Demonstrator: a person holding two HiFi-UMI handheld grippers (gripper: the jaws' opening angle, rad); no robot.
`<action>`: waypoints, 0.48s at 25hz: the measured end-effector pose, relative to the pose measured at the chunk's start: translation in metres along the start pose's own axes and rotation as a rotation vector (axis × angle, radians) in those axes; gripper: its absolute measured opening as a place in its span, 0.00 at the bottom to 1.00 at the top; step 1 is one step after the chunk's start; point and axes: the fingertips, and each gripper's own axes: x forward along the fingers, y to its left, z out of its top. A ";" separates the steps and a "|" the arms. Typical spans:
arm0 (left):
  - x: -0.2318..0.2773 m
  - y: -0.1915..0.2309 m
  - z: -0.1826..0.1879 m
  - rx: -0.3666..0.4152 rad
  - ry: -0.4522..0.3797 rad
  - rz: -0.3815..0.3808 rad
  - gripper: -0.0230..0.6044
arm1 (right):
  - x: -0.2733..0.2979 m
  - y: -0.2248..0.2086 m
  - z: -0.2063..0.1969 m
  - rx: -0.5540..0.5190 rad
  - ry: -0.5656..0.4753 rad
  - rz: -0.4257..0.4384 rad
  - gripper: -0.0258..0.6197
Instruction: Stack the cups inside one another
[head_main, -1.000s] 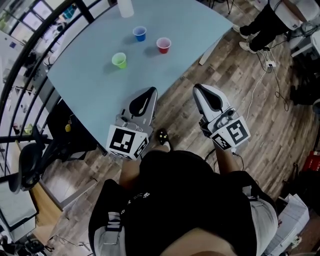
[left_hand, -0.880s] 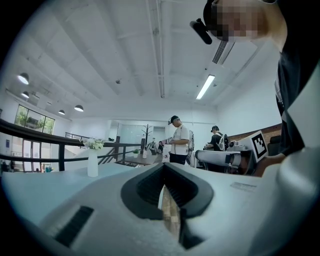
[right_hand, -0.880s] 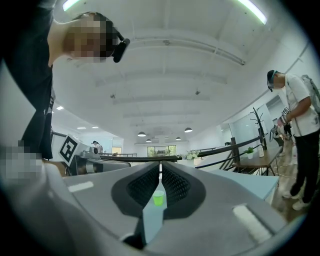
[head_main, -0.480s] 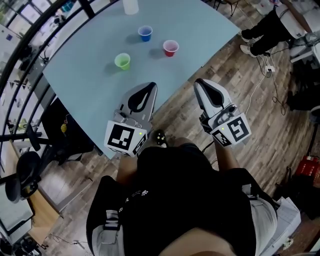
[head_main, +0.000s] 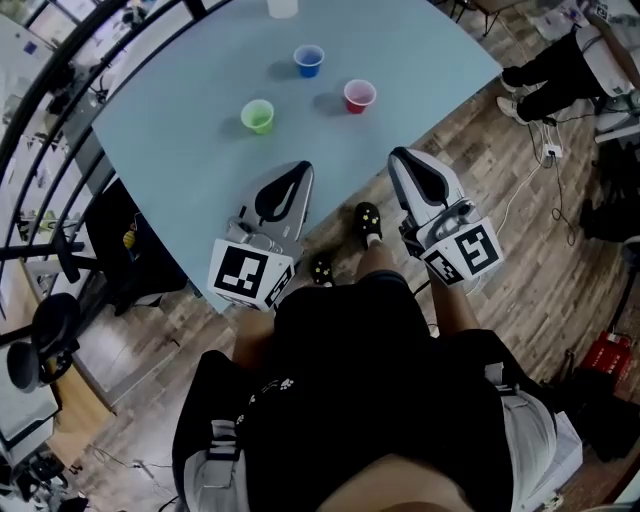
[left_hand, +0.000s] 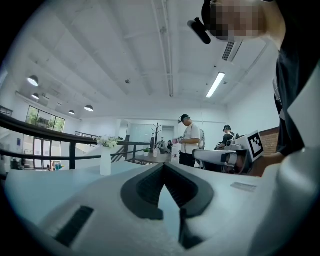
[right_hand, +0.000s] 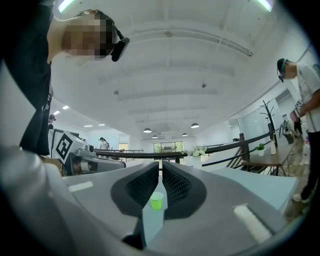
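Note:
Three small cups stand apart on the pale blue table: a blue cup farthest, a red cup to its right, a green cup nearest. My left gripper hangs over the table's near edge, shut and empty, short of the green cup. My right gripper is by the table's edge, below the red cup, also shut with nothing held. In the right gripper view the green cup shows far off, seen through the hollow of the right gripper. The left gripper points across the bare tabletop.
A white vase with flowers stands at the table's far side. A black railing runs along the table's left. Wooden floor, a white cable and a standing person's legs lie to the right. A shoe shows between the grippers.
Both grippers and the head have moved forward toward the table; the cups sit lower and closer in the head view. A shoe has come into sight between the grippers.

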 end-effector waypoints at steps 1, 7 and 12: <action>0.002 0.003 0.000 0.000 0.001 0.014 0.02 | 0.004 -0.003 -0.001 0.003 0.001 0.012 0.06; 0.020 0.019 0.006 0.012 -0.004 0.105 0.02 | 0.027 -0.032 -0.002 -0.005 0.008 0.082 0.07; 0.036 0.029 0.008 0.018 0.007 0.186 0.02 | 0.044 -0.059 -0.005 -0.004 0.016 0.141 0.08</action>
